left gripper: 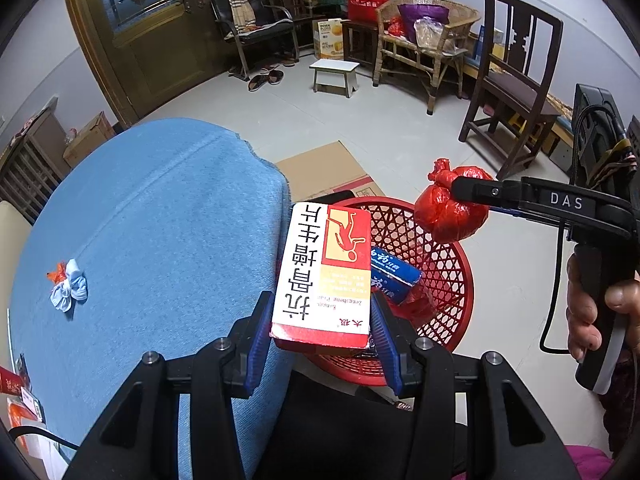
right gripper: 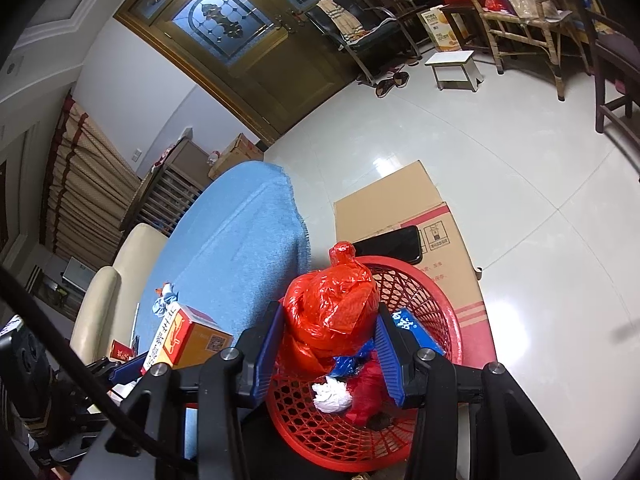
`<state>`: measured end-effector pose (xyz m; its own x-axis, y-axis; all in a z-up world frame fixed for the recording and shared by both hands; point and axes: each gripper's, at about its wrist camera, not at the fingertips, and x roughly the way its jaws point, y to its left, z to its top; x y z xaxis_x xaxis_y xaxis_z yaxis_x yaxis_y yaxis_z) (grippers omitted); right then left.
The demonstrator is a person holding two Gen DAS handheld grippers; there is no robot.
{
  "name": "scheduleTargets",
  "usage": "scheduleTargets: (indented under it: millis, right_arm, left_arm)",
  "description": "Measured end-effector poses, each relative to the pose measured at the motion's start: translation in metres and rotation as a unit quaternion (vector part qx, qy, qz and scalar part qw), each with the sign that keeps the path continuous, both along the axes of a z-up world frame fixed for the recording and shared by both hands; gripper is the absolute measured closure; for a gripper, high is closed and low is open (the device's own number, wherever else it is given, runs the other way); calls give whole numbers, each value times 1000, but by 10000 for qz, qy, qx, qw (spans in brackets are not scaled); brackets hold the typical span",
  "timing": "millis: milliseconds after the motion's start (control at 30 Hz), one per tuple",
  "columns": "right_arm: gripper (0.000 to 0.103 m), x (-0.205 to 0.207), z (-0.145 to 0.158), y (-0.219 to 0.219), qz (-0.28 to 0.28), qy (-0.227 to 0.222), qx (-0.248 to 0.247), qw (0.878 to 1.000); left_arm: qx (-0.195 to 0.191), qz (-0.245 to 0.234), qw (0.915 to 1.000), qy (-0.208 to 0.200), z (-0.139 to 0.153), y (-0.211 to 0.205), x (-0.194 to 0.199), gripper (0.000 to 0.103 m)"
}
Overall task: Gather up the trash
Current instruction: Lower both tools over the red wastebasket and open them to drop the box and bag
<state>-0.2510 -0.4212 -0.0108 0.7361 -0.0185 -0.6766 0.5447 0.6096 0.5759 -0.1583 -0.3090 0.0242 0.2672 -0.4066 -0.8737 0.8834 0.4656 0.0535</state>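
Note:
My left gripper (left gripper: pixel 320 312) is shut on a red and white medicine box (left gripper: pixel 324 276), held above the near rim of a red mesh basket (left gripper: pixel 440 272). My right gripper (right gripper: pixel 328 332) is shut on a knotted red plastic bag (right gripper: pixel 332 312), held over the same basket (right gripper: pixel 440 312). In the left wrist view that bag (left gripper: pixel 448 212) hangs from the right gripper's fingers (left gripper: pixel 480 190) over the basket's far side. Inside the basket lie a blue packet (left gripper: pixel 394 276), red wrapping and a white crumpled tissue (right gripper: pixel 332 396). A small blue and orange scrap (left gripper: pixel 68 288) rests on the blue tablecloth (left gripper: pixel 160 240).
The basket stands on the floor beside the round table. Flattened cardboard (right gripper: pixel 400 204) with a black phone (right gripper: pixel 392 244) lies behind it. A dark wooden chair (left gripper: pixel 516 92), a wicker bench (left gripper: pixel 428 36) and a white stool (left gripper: pixel 336 76) stand further off. A hand (left gripper: pixel 592 312) grips the right handle.

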Motion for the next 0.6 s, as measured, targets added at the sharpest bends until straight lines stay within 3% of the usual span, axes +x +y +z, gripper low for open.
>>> scheduleTargets:
  millis: [333, 600]
  right_arm:
    - [55, -3, -5, -2, -40, 32, 78, 10000]
    - [54, -3, -8, -5, -103, 92, 143, 9998]
  left_arm:
    - [121, -40, 9997, 194, -10, -10, 2, 54]
    - [-74, -237, 9983, 526, -15, -16, 0, 53]
